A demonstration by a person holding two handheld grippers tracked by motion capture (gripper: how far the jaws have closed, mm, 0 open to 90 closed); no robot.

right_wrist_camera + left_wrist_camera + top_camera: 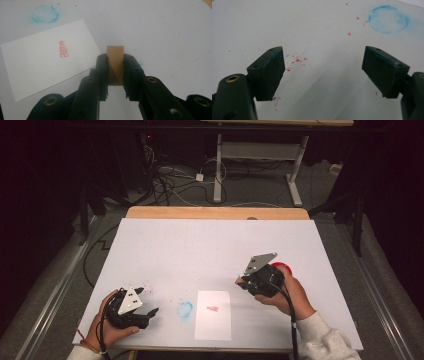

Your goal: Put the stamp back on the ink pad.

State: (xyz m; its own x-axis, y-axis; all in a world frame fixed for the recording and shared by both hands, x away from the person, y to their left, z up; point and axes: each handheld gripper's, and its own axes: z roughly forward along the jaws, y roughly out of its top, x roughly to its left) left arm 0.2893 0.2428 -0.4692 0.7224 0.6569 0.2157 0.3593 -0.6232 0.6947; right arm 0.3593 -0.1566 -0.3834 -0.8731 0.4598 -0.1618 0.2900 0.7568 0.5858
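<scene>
high view: right gripper (240,282) lifted over white table (200,250), right of stamped paper (213,315); left gripper (152,312) parked. left gripper view: jaws released, nothing between. right gripper view: clenched on wooden stamp (115,62), tan, blocky; likely light, stiff, best pinched mid-shaft.

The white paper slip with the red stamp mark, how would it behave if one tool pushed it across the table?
The paper slip lies flat and thin, so it would probably slide lightly or buckle rather than resist. Nothing weighs it down, so it may skate on the smooth white table. Its edge looks hard to pinch.
</scene>
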